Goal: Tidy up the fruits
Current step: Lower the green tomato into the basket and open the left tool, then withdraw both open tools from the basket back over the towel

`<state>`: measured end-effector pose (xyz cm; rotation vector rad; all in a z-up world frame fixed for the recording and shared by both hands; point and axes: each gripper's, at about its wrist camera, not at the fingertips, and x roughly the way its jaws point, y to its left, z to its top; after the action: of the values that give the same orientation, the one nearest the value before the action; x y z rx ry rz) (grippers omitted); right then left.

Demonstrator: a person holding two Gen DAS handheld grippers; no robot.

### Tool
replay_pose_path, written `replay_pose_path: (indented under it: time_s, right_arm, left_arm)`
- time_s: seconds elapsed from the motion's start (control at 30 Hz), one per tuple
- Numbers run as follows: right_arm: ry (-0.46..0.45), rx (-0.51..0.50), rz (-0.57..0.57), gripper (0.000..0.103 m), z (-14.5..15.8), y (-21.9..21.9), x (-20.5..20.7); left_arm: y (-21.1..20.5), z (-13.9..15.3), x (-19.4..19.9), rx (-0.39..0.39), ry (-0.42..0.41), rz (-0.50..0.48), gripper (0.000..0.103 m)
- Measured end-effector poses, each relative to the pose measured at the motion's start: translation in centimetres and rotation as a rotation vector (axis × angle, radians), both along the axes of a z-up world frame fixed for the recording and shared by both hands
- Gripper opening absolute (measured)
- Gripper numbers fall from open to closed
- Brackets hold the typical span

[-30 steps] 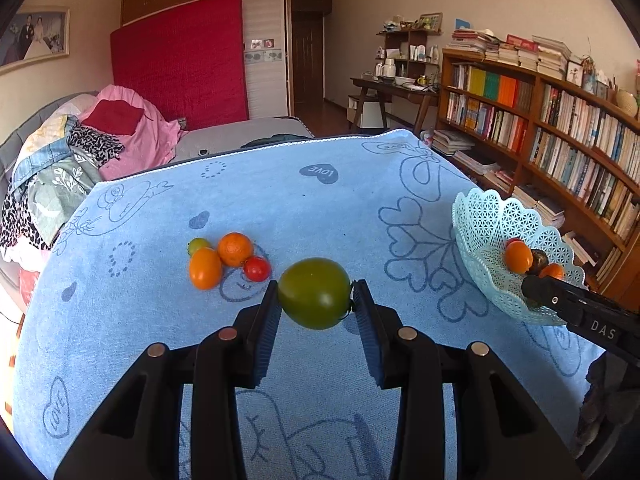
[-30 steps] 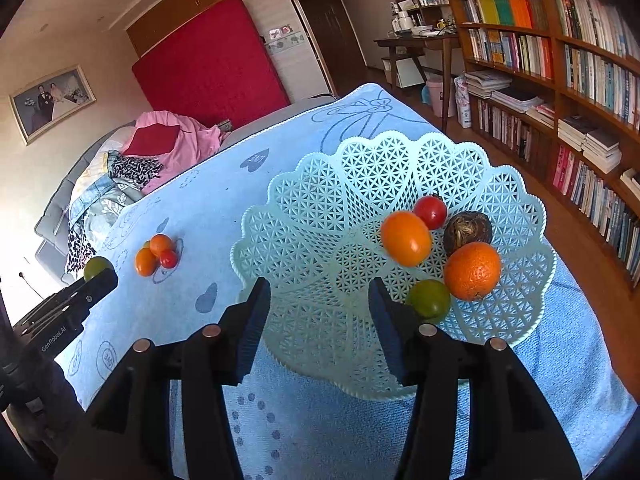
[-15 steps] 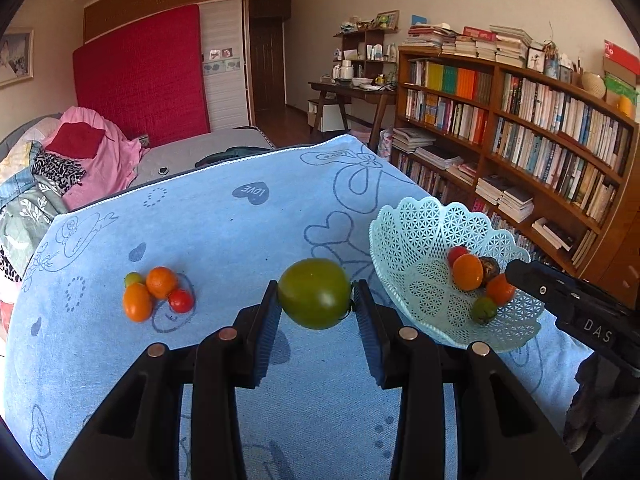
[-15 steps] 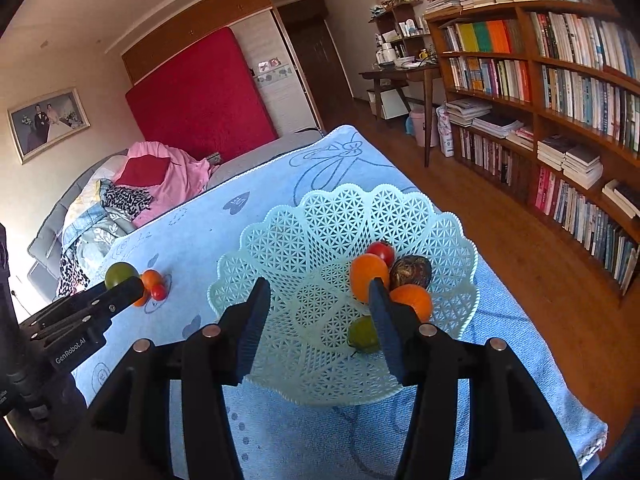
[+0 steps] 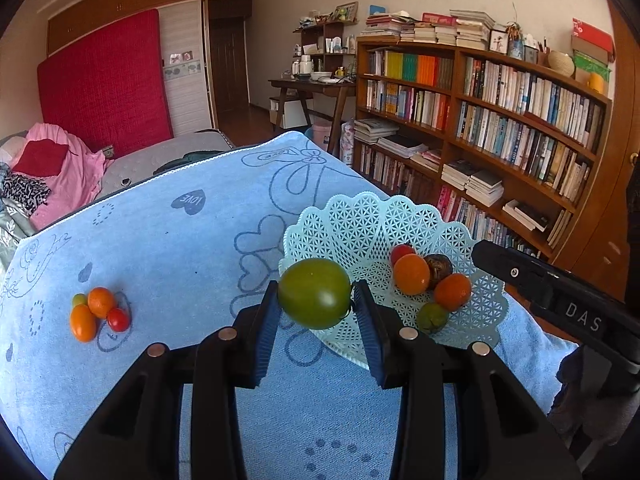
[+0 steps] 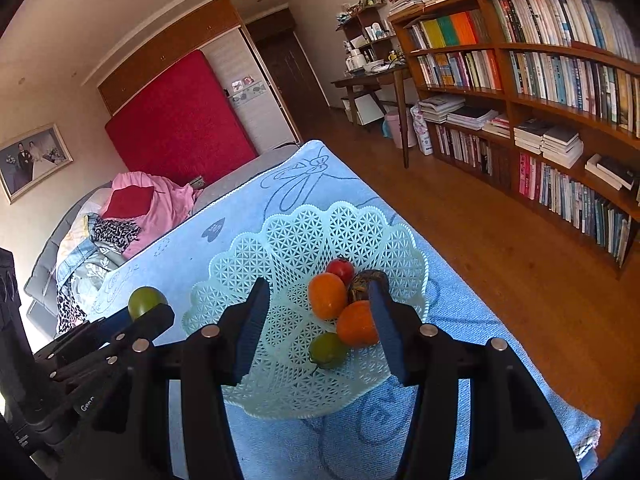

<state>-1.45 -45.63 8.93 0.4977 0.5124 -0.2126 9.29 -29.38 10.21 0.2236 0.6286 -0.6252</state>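
Your left hand-held gripper point(image 5: 316, 314) grips the green tomato point(image 5: 315, 293) to carry it to the basket point(image 5: 360, 220) near the desk's right edge; your right hand-held gripper point(image 6: 316, 326) hovers open above that basket.

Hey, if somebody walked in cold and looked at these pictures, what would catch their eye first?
Probably the big green tomato clamped between the fingers of the left gripper, held up beside the lacy mint basket. Next, the bright fruit piled in that basket, with the open right gripper above it. Then the small cluster of orange, red and green fruit on the blue towel to the left.
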Motion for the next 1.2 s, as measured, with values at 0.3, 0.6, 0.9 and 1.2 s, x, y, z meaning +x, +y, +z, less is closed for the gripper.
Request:
replay_pose_path:
  time_s: [0.3, 0.6, 0.9, 1.2]
  right_arm:
    - [0.010, 0.009, -0.002, 0.060, -0.2, 0.0, 0.0]
    - [0.015, 0.010, 0.004, 0.060, -0.4, 0.4, 0.2]
    - [0.000, 0.006, 0.006, 0.068, -0.1, 0.9, 0.0]
    - [-0.021, -0.025, 0.020, 0.068, 0.5, 2.0, -0.2]
  left_arm:
    - [0.3, -0.1, 0.4, -0.002, 0.009, 0.009, 0.053]
    - [1.1, 0.0, 0.3, -0.003, 0.013, 0.027, 0.067]
    - [2.3, 0.3, 0.5, -0.015, 0.015, 0.063, 0.082]
    - [4.5, 0.6, 1.4, -0.014, 0.003, 0.139, 0.091]
